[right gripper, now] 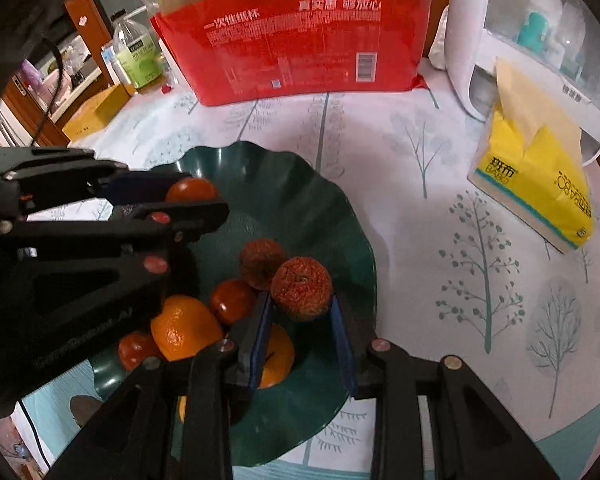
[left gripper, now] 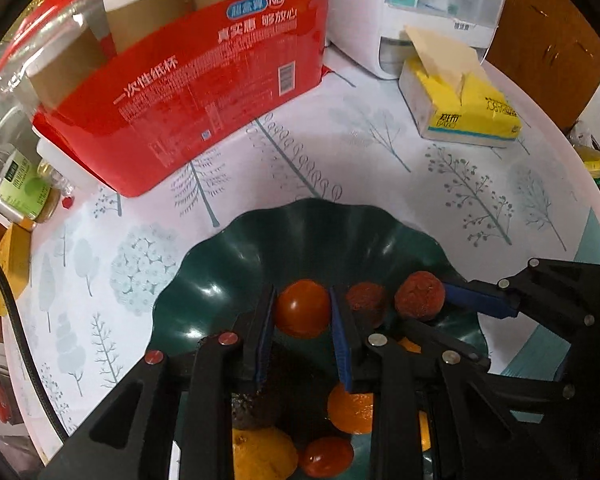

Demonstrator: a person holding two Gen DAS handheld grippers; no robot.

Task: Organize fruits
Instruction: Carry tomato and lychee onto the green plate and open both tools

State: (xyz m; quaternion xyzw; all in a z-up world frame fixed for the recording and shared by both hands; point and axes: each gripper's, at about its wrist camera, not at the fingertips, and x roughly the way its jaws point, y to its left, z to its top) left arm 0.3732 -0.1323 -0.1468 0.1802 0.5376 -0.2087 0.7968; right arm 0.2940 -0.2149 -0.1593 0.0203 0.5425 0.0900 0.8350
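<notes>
I clamp a smooth tomato (left gripper: 302, 307) in my left gripper (left gripper: 302, 312) and a wrinkled red fruit (right gripper: 302, 287) in my right gripper (right gripper: 302, 304), both low over the green bowl (right gripper: 340, 216), ready to join the oranges (right gripper: 186, 332).

The surface (left gripper: 380, 184) wears a pale cloth printed with trees. On it rest a dark green scalloped plate (left gripper: 220, 264), a red pack of paper cups (left gripper: 204, 92) behind it, a yellow tissue pack (left gripper: 468, 108) and a white appliance (left gripper: 380, 32) further back.
</notes>
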